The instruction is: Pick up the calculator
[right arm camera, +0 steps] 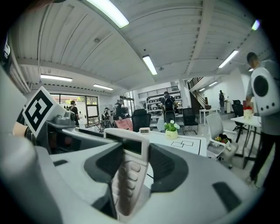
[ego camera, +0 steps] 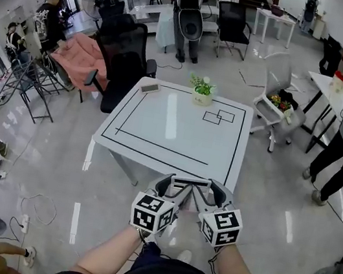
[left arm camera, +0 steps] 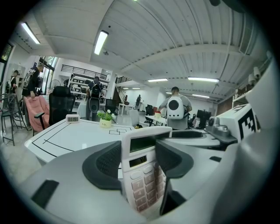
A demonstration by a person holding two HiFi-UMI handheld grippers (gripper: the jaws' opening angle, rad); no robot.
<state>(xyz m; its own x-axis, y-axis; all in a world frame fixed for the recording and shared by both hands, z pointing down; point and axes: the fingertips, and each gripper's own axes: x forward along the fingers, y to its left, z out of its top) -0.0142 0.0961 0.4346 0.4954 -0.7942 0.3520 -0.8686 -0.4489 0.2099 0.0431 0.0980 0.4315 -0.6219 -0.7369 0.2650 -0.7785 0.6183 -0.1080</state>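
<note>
Here both grippers meet on the one calculator [ego camera: 190, 183], held in the air just short of the near edge of the white bench [ego camera: 172, 130] and clear of its top.

The left gripper [ego camera: 174, 187] has its jaws spread wide and clamped across the calculator's width. In the left gripper view the dark pads [left arm camera: 106, 164] bracket the white body, with the keypad and the display facing the camera and the display end pointing away toward the bench.

The right gripper [ego camera: 209, 193] is clenched on the same calculator from the other side. In the right gripper view the calculator stands edge-on between the two dark pads [right arm camera: 168, 166], a column of rounded keys showing on the left and the display end uppermost. Each jaw lies against a side of the body.

In the head view the two marker cubes sit side by side, and the jaws angle inward toward each other around the calculator.

On the bench, near its far edge, a small white pot [ego camera: 202, 96] holds a green plant with pale flowers. A small digital clock [ego camera: 149, 86] stands at the far left corner, well apart from the pot. A grey chair [ego camera: 274, 112] off the bench's right side carries red and green things on its seat, too small to name.
</note>
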